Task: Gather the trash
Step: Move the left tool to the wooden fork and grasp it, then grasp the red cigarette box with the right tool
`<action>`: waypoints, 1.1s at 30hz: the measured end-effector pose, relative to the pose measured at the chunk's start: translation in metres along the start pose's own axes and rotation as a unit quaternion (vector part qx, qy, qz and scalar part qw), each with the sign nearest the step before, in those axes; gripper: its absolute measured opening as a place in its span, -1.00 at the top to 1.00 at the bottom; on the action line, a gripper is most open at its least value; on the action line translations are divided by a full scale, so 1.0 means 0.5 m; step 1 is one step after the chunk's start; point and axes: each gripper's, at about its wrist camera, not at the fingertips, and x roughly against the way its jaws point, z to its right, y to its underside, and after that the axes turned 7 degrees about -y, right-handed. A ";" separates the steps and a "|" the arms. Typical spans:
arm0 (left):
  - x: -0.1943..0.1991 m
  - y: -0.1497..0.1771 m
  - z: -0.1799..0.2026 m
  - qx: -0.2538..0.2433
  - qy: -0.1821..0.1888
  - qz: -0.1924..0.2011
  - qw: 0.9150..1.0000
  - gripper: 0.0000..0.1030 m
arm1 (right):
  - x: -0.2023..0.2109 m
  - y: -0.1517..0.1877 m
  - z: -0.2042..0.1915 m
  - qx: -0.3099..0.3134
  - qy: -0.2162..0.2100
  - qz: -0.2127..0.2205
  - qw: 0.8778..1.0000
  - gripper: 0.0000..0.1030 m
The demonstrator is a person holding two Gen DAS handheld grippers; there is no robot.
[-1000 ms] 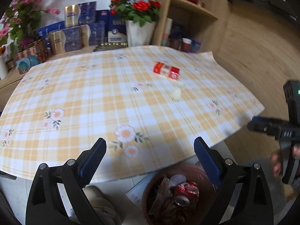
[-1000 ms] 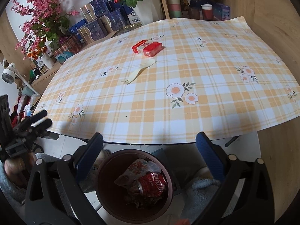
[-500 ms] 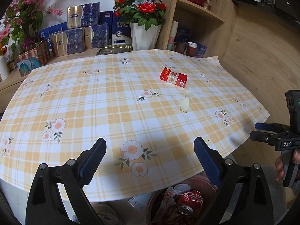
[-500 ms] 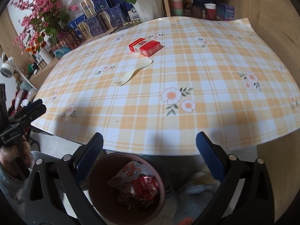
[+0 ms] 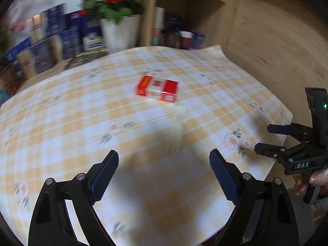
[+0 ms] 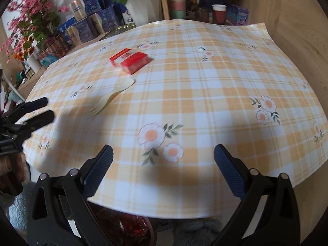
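A red and white cigarette pack (image 5: 157, 89) lies on the checked tablecloth (image 5: 71, 110); it also shows in the right wrist view (image 6: 130, 60). A pale plastic fork (image 5: 178, 127) lies just in front of the pack, seen too in the right wrist view (image 6: 114, 95). My left gripper (image 5: 164, 171) is open and empty above the cloth, short of the fork. My right gripper (image 6: 163, 164) is open and empty over the table's near edge; it shows from the side in the left wrist view (image 5: 266, 138). The trash bin (image 6: 127, 227) is mostly hidden under the table edge.
A white pot of red roses (image 5: 119, 30), blue and gold boxes (image 5: 47, 53) and a wooden shelf with cups (image 6: 219, 13) stand behind the table. Pink flowers (image 6: 30, 20) are at the back left. A wooden wall (image 5: 276, 41) is at the right.
Both grippers have risen and moved forward over the table. The pack and fork are nearer in both views, and the bin has slipped almost out of sight below.
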 end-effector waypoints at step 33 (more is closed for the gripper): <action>-0.085 -0.023 -0.057 0.042 -0.004 -0.039 0.998 0.65 | -0.060 -0.121 -0.015 0.047 -0.020 -0.016 0.999 -0.89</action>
